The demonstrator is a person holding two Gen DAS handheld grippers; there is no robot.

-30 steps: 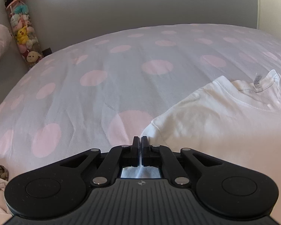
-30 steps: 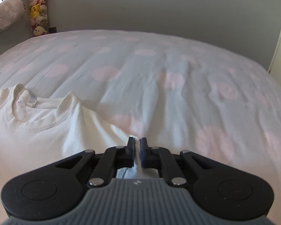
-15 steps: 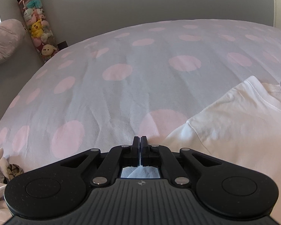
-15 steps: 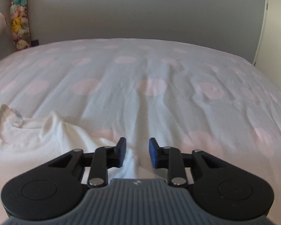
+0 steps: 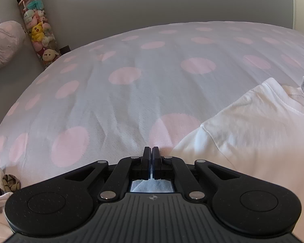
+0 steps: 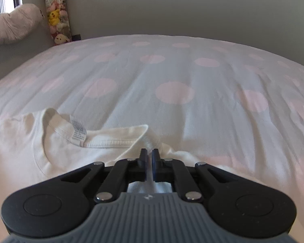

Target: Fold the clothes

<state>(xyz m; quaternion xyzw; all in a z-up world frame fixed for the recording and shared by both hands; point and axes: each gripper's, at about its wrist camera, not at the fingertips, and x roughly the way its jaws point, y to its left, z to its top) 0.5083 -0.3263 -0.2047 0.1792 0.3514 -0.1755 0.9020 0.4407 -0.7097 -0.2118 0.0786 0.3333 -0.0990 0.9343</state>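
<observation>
T-shirt (image 6: 50,158) under right tongs (image 6: 149,155), beside left tongs (image 5: 151,154).

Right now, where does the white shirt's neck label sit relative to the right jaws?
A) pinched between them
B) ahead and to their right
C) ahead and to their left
C: in the right wrist view the neck label hangs from the white shirt collar, left of the right gripper.

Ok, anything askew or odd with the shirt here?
Slightly. The white T-shirt lies flat, but its care label flops outward over the collar, and the shoulder edge by the right gripper is rumpled.
</observation>
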